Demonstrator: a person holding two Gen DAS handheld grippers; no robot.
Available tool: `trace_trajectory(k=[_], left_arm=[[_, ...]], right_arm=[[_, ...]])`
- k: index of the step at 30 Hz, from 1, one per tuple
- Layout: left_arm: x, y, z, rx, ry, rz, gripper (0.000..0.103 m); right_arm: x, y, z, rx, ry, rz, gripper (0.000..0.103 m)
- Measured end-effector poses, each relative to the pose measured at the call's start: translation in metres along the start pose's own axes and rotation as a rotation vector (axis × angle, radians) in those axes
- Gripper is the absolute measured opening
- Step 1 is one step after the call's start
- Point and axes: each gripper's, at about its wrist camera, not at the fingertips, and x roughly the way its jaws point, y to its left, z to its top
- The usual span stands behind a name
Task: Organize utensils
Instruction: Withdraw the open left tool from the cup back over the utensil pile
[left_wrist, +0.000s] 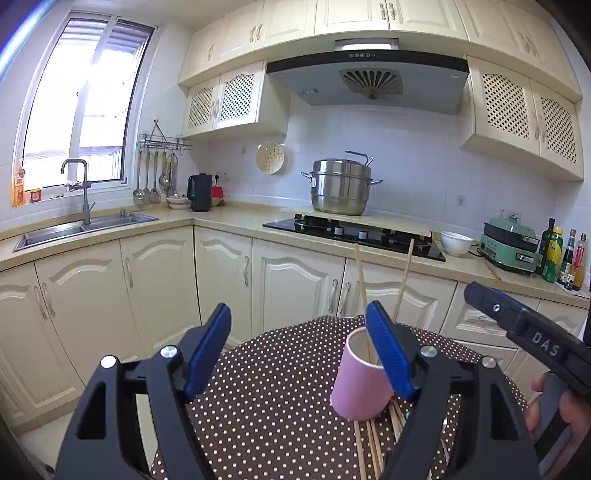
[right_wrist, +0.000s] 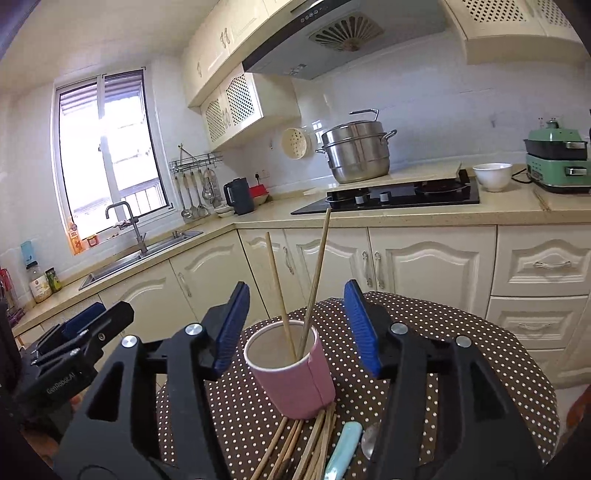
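Observation:
A pink paper cup (left_wrist: 360, 384) (right_wrist: 295, 373) stands on a brown polka-dot table (left_wrist: 273, 387) (right_wrist: 443, 332) with two wooden chopsticks (left_wrist: 403, 278) (right_wrist: 317, 273) upright in it. Several more chopsticks (right_wrist: 310, 446) (left_wrist: 369, 446) lie on the table in front of the cup, beside a light blue-handled spoon (right_wrist: 345, 448). My left gripper (left_wrist: 299, 347) is open and empty, the cup just inside its right finger. My right gripper (right_wrist: 297, 325) is open and empty, above and around the cup without touching it; it also shows in the left wrist view (left_wrist: 517, 325).
Kitchen counter behind the table holds a black hob (left_wrist: 354, 232), a steel steamer pot (left_wrist: 340, 186), a white bowl (left_wrist: 456, 243), a green cooker (left_wrist: 511, 245) and bottles (left_wrist: 561, 254). A sink (left_wrist: 81, 229) is at the left.

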Motion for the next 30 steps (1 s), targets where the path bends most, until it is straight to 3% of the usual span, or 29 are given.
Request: trace_trajectory(k=[9, 22, 30], left_arm=[[-0.03, -0.001, -0.021, 0.027, 0.044, -0.023, 0.074], [-0.05, -0.002, -0.054, 0.045, 0.126, -0.051, 0.074], [-0.045, -0.004, -0.069, 0.054, 0.22, -0.065, 0.074]], right_arm=[[-0.036, 0.023, -0.023, -0.087, 0.043, -0.036, 0.059], [-0.065, 0.026, -0.052, -0.047, 0.11, -0.074, 0.061], [-0.068, 0.02, -0.062, -0.051, 0.161, -0.088, 0.061]])
